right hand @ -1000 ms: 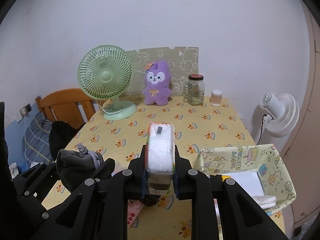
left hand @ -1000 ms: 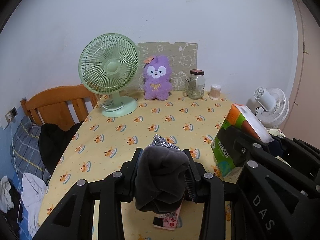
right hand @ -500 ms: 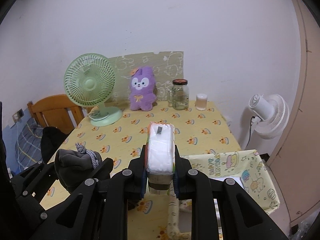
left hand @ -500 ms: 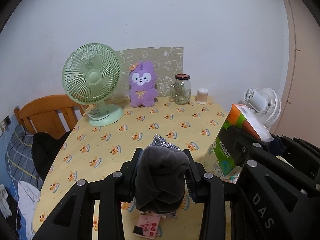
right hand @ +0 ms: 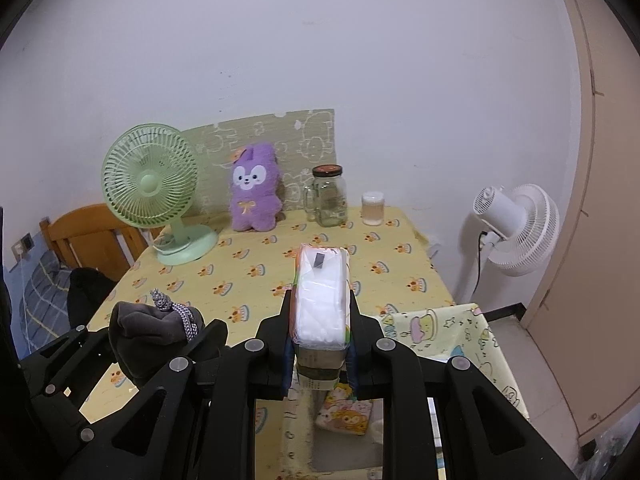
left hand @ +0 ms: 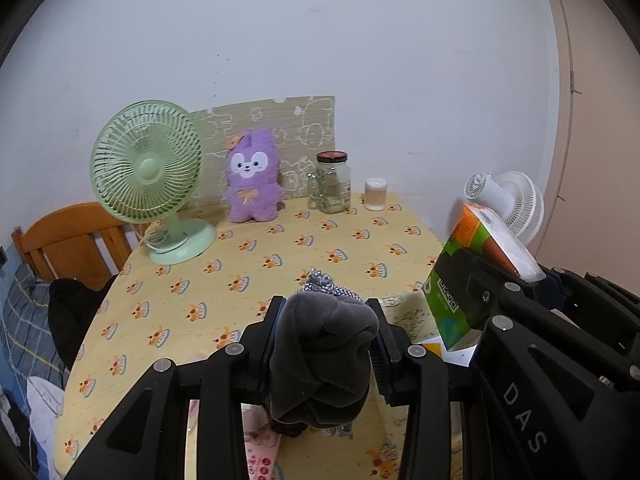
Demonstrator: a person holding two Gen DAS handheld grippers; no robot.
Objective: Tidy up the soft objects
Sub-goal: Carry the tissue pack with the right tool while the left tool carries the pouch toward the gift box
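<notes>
- Left wrist view: the left gripper (left hand: 326, 340) has its jaws pinching a dark grey hat (left hand: 320, 356) across its folded bulk, so the soft cloth bunches up between the pads and its speckled pom pokes out at 12 o'clock. The hold is mid-body, likely so the limp cloth cannot slip out while it is carried.
- Same view: at 3 o'clock the tissue pack (left hand: 476, 276) rides in the right gripper, tilted, above the bench (left hand: 280, 256) edge.
- Same view: at the far end of the bench, toward 12 o'clock, the plush (left hand: 253, 176) leans upright against a card, between the green fan (left hand: 150, 184) at 10 o'clock and the jar (left hand: 332, 182) at 1 o'clock. It looks parked there on show, not yet sorted.
- Right wrist view: the right gripper (right hand: 320, 328) has its jaws pressed onto the tissue pack (right hand: 322, 296) from both long sides, held lengthwise so the squashy pack stays straight.
- Same view: the hat (right hand: 154, 336) sits at 9 o'clock in the left gripper. At 4 o'clock a cloth bin (right hand: 460, 332) stands open beside the bench, probably the place meant for both soft things.
- Same view: the white fan (right hand: 516, 228) stands at 3 o'clock, off the bench.
</notes>
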